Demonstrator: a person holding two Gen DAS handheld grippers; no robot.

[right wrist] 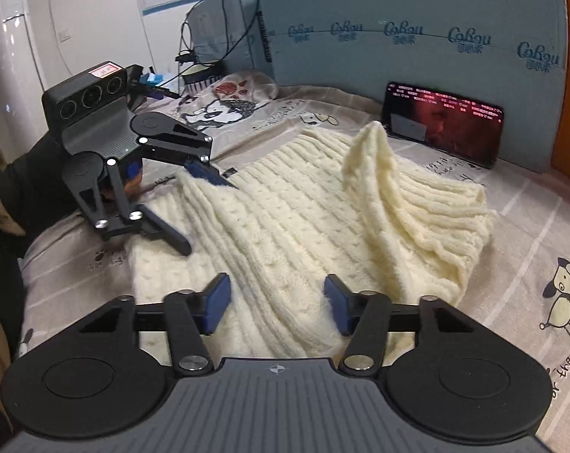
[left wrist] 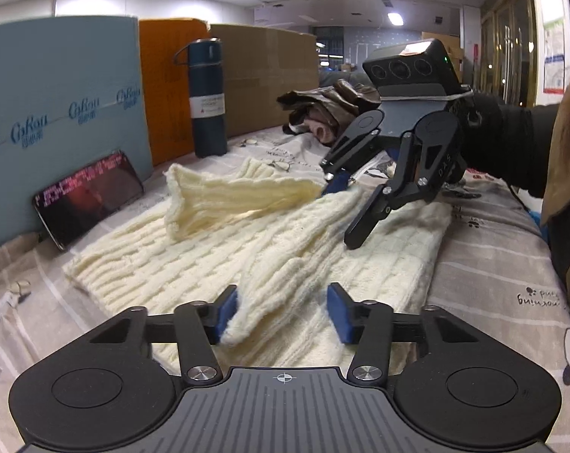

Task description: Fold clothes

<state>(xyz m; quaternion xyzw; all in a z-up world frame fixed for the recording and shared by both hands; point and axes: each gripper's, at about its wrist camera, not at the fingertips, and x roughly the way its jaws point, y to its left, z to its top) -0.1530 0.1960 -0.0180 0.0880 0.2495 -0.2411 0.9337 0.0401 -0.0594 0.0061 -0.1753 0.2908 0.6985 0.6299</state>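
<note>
Spread on a printed sheet (left wrist: 492, 264): cream sweater (left wrist: 194, 249), with one sleeve (left wrist: 239, 196) thrown up in a loose peak near the phone (left wrist: 92, 192).

Left view:
- Places the left tool (left wrist: 283, 313) at the bottom edge, open, astride a raised fold of the sweater, with the left pad touching the fold and the right pad just clear.
- Shows the right tool (left wrist: 347, 211) from outside, in a black-gloved hand (left wrist: 488, 124), open over the sweater's edge.
- Alone shows a flask (left wrist: 207, 98) and a crumpled brown garment (left wrist: 330, 105) behind.

Right view:
- Places the right tool at the bottom edge, open, with sweater ridges rising between the pads.
- Shows the left tool from outside, open, straddling the sweater's edge.
- Alone shows a white appliance (right wrist: 9, 56) and cables (right wrist: 217, 30).
- Shares the phone and the blue board (right wrist: 417, 19) with the left view.
</note>
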